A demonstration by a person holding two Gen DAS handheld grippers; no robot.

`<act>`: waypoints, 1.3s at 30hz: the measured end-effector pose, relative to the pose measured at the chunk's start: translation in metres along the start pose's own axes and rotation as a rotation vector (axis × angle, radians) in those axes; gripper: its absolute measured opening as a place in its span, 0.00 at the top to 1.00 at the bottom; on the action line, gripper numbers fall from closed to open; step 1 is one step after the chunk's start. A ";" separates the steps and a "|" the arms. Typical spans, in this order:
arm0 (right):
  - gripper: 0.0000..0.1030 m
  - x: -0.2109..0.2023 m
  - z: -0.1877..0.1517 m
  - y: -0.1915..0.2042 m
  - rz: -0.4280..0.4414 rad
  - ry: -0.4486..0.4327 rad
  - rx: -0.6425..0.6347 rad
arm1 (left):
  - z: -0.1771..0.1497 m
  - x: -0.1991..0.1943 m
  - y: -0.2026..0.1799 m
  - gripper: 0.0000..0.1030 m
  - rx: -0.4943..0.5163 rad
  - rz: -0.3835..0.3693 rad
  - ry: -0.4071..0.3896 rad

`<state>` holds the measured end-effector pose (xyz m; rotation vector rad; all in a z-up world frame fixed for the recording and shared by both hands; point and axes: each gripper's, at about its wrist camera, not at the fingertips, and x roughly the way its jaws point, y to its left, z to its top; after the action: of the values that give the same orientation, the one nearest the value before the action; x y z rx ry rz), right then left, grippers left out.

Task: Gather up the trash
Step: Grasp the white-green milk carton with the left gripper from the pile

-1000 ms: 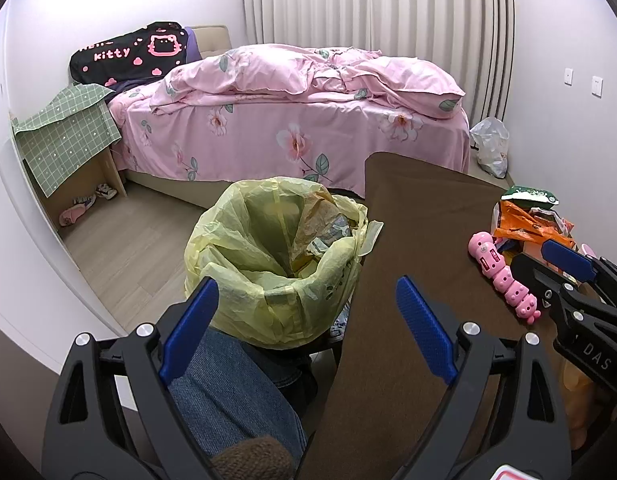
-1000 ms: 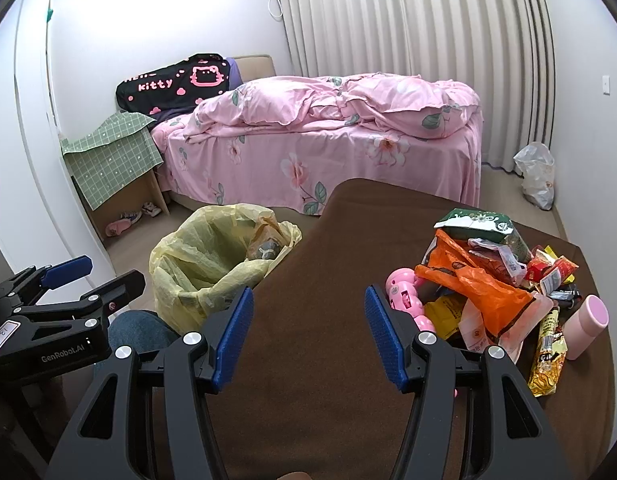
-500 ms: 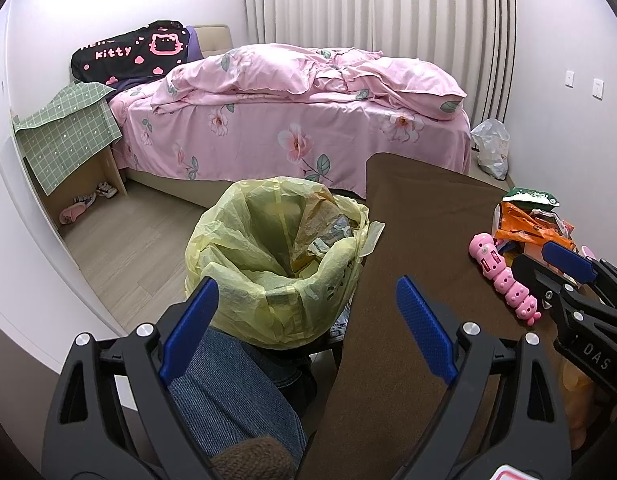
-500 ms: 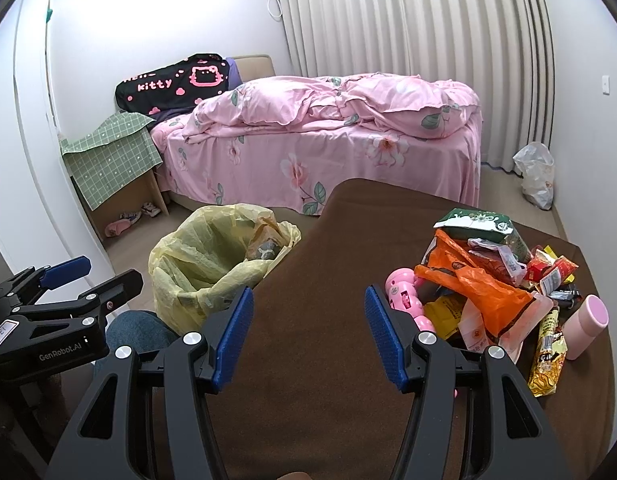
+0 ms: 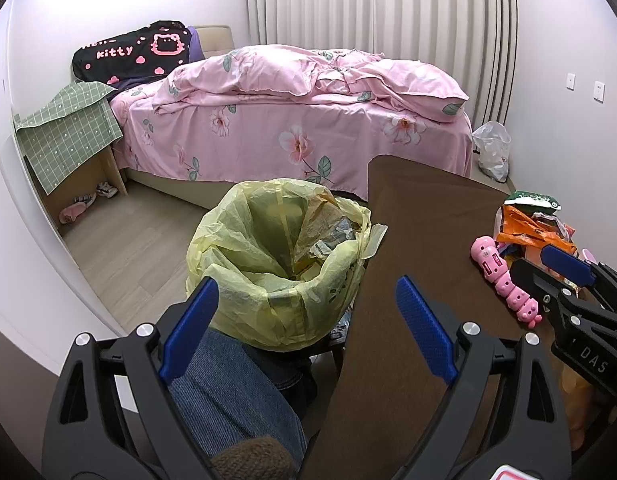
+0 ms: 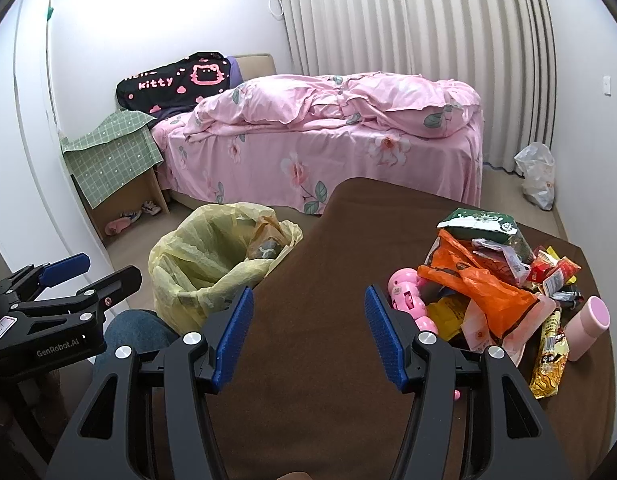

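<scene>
Since the trash is a loose heap of wrappers (image 6: pixel 504 280) on the right part of the brown tabletop (image 6: pixel 308 360), we enter it first. Contents: an orange plastic bag (image 6: pixel 480 284) draped over the middle, a green-and-white snack packet (image 6: pixel 482 226) at the far side, red and yellow sachets (image 6: pixel 554 270) to the right, and a long yellow wrapper (image 6: pixel 548 356) at the near edge. We judge all of it light, thin and crinkly, likely slippery film that will fold under a pinch, not resist it. Best hold: a raised fold or free corner, such as the orange bag's upstanding ridge, not a flat face.

Adjacent, possibly not trash: a pink segmented toy (image 5: pixel 504 280) touching the heap's left side, rigid by the look of it, and a pink cylinder (image 6: pixel 588 328) lying at the right, which may roll.

Receptacle: a bin lined with a yellow bag (image 5: pixel 276 256), standing on the floor just beside the tabletop's left edge, partly filled, mouth open.

Our right claw (image 6: pixel 308 334) hovers over bare tabletop near the heap, jaws spread wide, holding nothing. Our left claw (image 5: pixel 304 328) hangs above a denim-clad knee (image 5: pixel 228 396) near the bin, likewise wide open and empty.

Beyond: a bed with pink floral bedding (image 6: pixel 328 128), and a white plastic bag (image 6: pixel 538 176) on the floor by the curtain.
</scene>
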<state>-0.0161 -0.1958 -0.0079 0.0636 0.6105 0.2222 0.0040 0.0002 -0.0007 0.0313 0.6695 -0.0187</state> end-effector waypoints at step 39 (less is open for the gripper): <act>0.47 -0.049 -0.061 -0.214 -0.418 -0.021 0.166 | 0.138 0.152 -0.261 0.09 0.336 -0.730 0.214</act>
<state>-0.0501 -0.4155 -0.0567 0.0968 0.6062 -0.2346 0.2014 -0.2666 0.0072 0.1116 0.8556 -0.8404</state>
